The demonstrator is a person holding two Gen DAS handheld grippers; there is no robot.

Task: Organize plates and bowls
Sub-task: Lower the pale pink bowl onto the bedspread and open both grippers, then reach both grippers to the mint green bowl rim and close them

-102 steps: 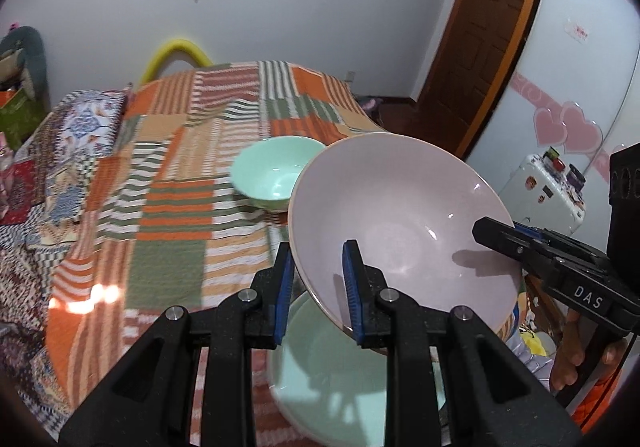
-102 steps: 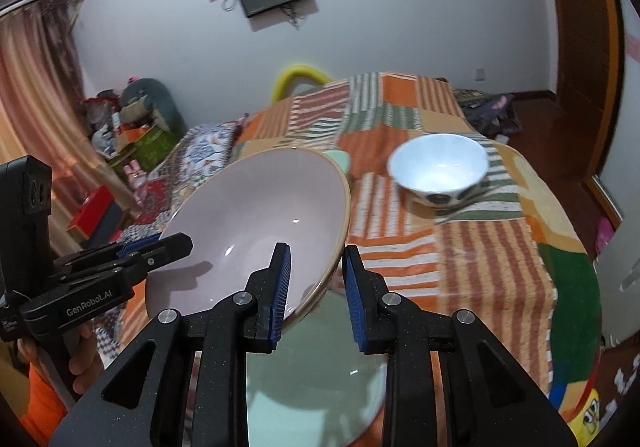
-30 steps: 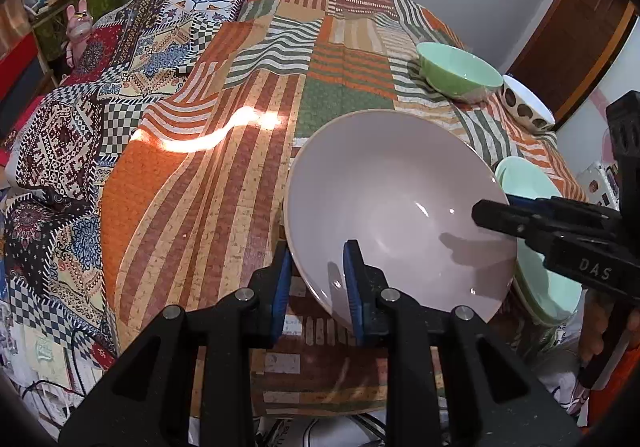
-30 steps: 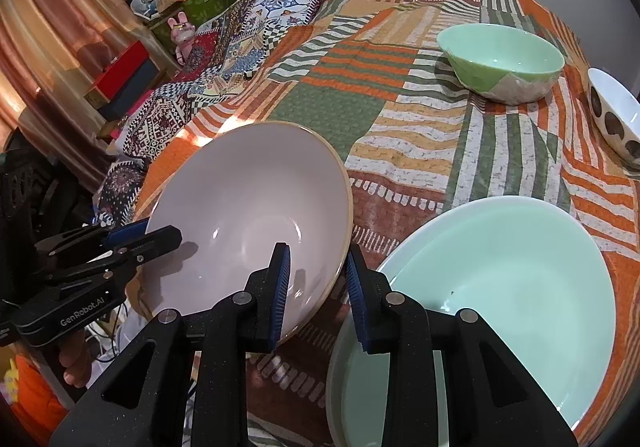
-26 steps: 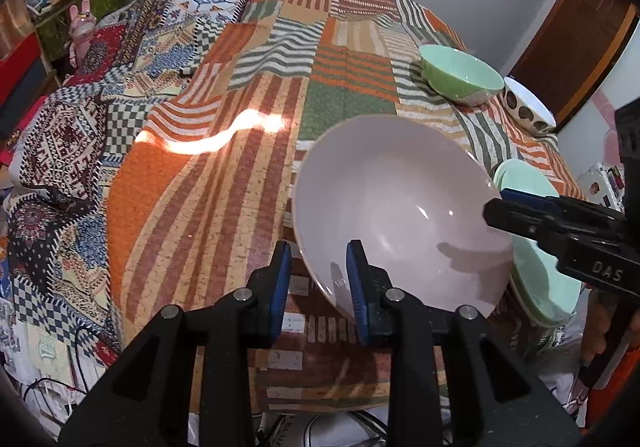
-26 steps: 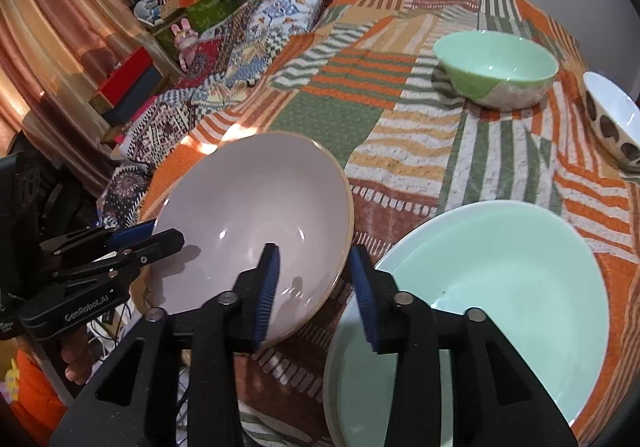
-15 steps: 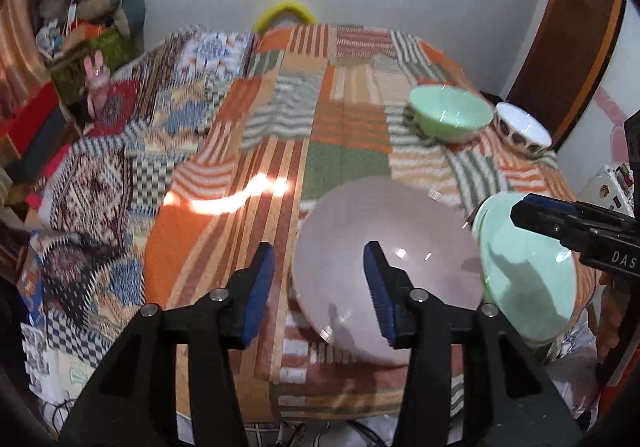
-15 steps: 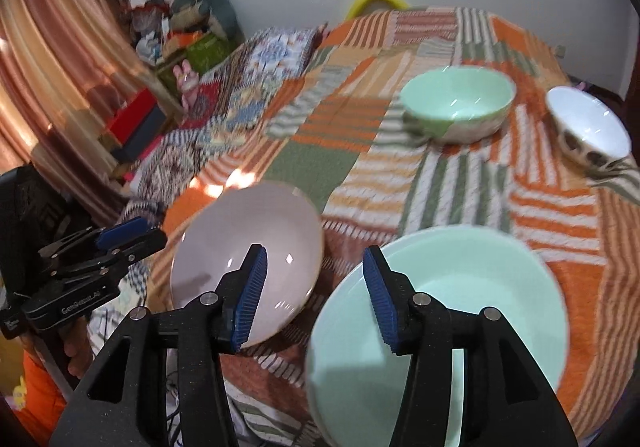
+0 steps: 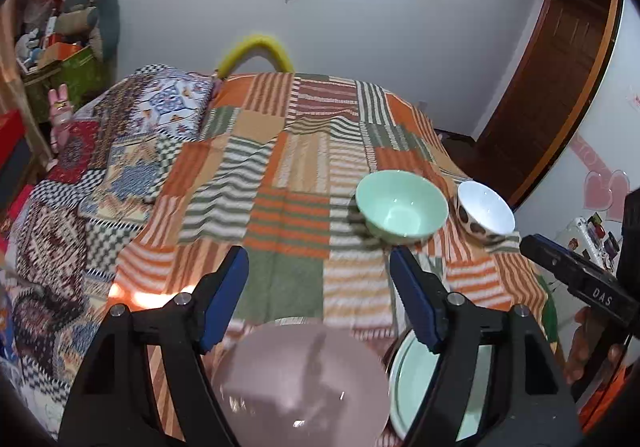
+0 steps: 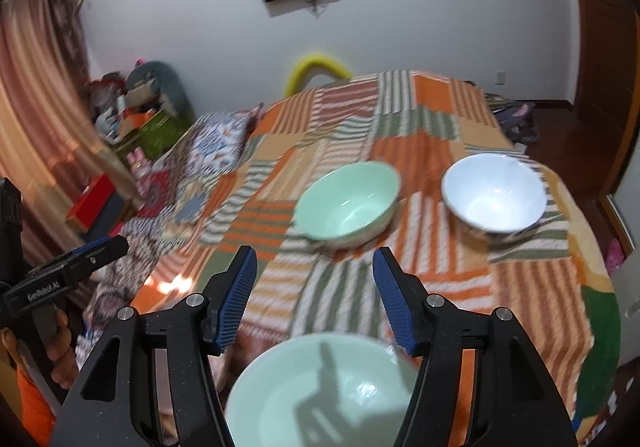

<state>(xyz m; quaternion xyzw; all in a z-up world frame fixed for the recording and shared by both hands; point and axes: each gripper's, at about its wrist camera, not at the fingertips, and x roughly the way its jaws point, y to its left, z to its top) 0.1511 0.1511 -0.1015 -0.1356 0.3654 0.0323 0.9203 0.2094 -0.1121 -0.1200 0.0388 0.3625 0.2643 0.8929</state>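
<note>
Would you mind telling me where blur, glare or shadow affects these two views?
Left wrist view: the pink plate is softly blurred and carries a gripper shadow; a sunlit patch glares on the quilt.
Right wrist view: motion blur smears the green bowl, white bowl and green plate.

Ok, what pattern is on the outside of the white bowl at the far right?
Dark brown spots on the white bowl, clearest in the left wrist view.

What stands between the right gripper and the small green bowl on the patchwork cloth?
Nothing visible does. The right gripper is open, and only bare patchwork cloth lies between it and the small green bowl. The white bowl stands off to the side.
</note>
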